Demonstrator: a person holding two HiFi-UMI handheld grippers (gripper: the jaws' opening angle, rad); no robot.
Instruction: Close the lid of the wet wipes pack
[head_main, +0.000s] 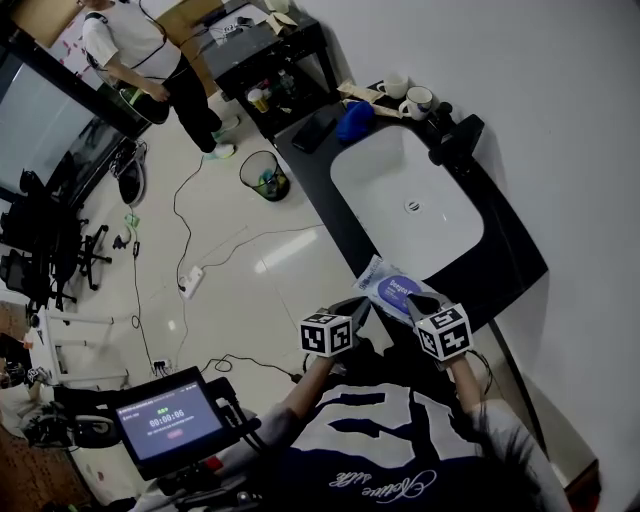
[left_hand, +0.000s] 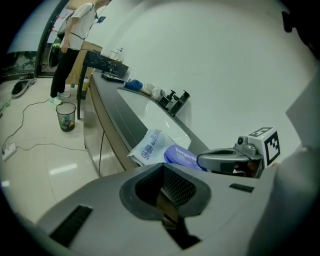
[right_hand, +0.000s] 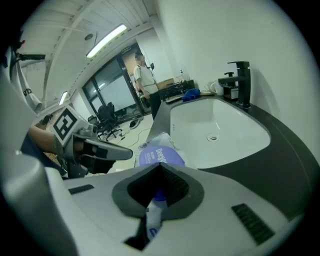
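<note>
At the counter's (head_main: 505, 250) near edge the right gripper (head_main: 424, 303) clamps the wet wipes pack (head_main: 383, 283), the left gripper (head_main: 358, 310) pinched together just left; its purple lid (head_main: 403, 291) looks down, perhaps unsnapped.

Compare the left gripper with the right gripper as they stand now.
Place: the right gripper reaches over the purple lid of the wet wipes pack, while the left gripper points at the pack from beside it. Between the jaws: the right gripper's slit shows the pack, the left gripper's shows none of it. Shared: both have their jaws drawn together.
</note>
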